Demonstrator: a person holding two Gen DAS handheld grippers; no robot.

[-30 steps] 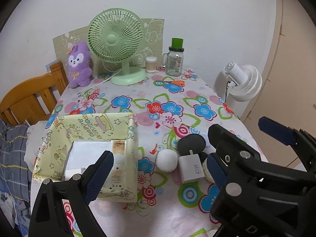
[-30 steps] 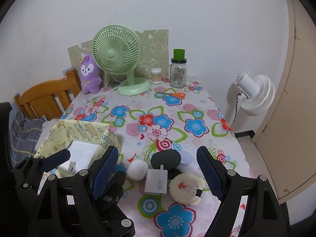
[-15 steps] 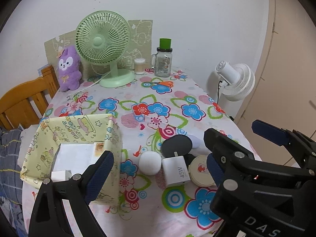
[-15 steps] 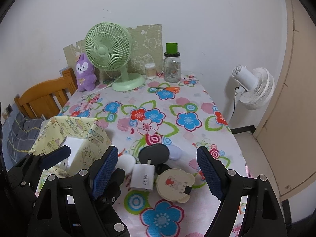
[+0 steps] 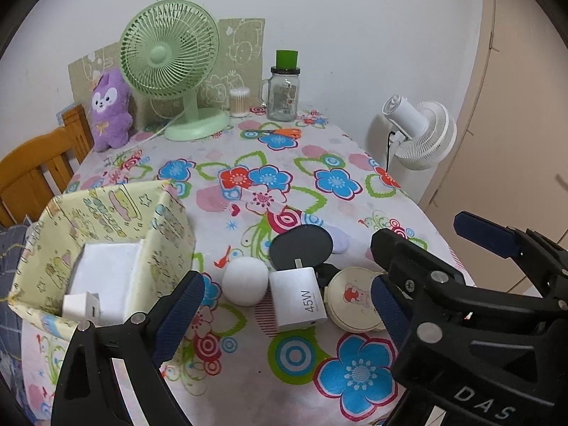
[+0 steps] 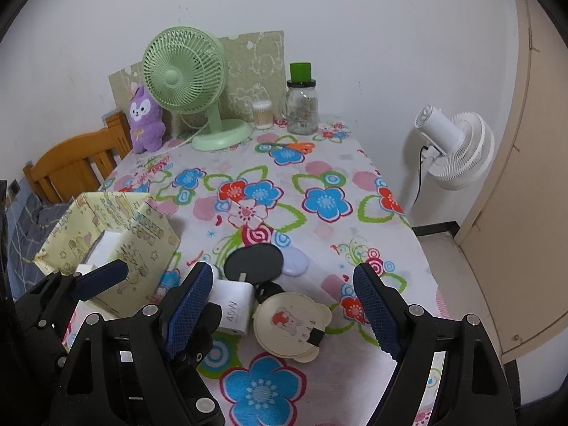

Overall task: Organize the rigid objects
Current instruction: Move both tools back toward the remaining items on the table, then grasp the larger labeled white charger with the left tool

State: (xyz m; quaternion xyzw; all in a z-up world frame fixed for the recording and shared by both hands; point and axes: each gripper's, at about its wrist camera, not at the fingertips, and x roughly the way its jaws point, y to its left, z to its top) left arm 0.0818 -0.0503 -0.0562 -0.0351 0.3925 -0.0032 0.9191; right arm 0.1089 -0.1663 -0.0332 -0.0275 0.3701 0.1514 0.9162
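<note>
A cluster lies on the flowered tablecloth: a white ball [image 5: 245, 280], a white 45W charger [image 5: 297, 298], a dark round disc [image 5: 301, 248], a lilac pebble-like piece [image 5: 339, 241] and a cream round case with a bear picture [image 5: 355, 298]. To their left stands a yellow patterned box [image 5: 106, 213] holding a white box [image 5: 106, 266] and a small white plug [image 5: 81, 307]. My left gripper [image 5: 284, 309] hangs open over the charger, touching nothing. Beside it, my right gripper [image 6: 282, 307] is open above the cream case [image 6: 291, 323] and the charger [image 6: 234, 309].
At the back stand a green desk fan [image 5: 170, 53], a purple plush [image 5: 110, 106], a swab jar [image 5: 238, 102] and a glass jar with a green lid [image 5: 284, 88]. Orange scissors [image 5: 284, 131] lie nearby. A wooden chair [image 5: 39, 163] is left, a white floor fan [image 5: 422, 131] right.
Both grippers have moved together, and the box and the cluster have slid left in both views. The jaws stand as wide as before. Nothing on the table has shifted.
</note>
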